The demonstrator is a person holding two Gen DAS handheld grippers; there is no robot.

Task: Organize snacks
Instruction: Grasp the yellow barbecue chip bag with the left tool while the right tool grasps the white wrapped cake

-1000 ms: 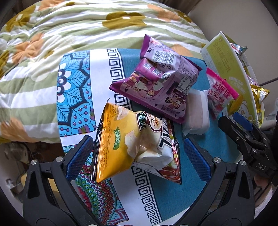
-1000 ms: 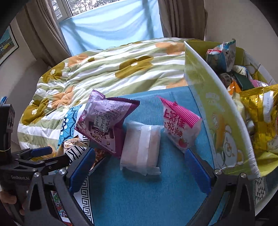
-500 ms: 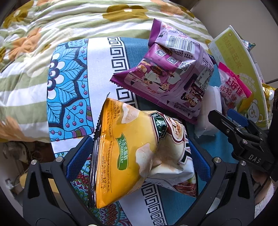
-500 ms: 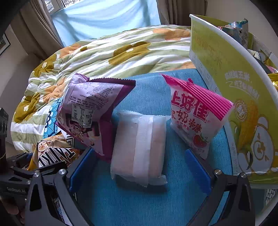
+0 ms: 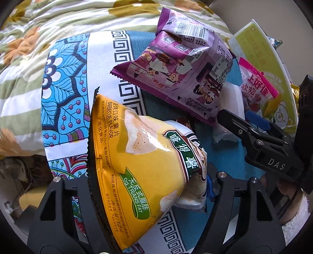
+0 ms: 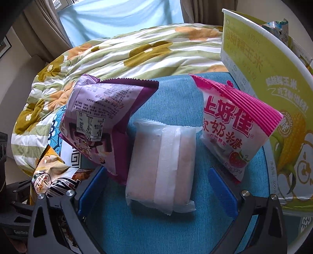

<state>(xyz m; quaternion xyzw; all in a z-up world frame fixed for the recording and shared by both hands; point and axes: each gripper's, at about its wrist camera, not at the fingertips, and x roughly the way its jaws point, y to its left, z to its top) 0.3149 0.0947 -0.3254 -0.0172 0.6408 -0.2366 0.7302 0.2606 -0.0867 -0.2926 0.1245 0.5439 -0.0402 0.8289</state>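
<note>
The left gripper [image 5: 148, 187] holds the yellow chip bag [image 5: 137, 170] tight between its jaws, above the patterned cloth [image 5: 64, 82]. The right gripper [image 6: 156, 185] stands wide around the white packet [image 6: 162, 164] on the blue cloth [image 6: 176, 97], between the purple bag [image 6: 101, 117] and the pink candy bag [image 6: 234, 127] near the green box [image 6: 273, 78].

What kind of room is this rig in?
Most likely a bedroom at home: a floral quilt on what looks like a bed, curtains by a window, and snack packets on a blue cloth beside it.

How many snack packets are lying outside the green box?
4: yellow chip bag between the left gripper's fingers, purple bag, clear packet, pink candy bag. Others may be hidden.
</note>
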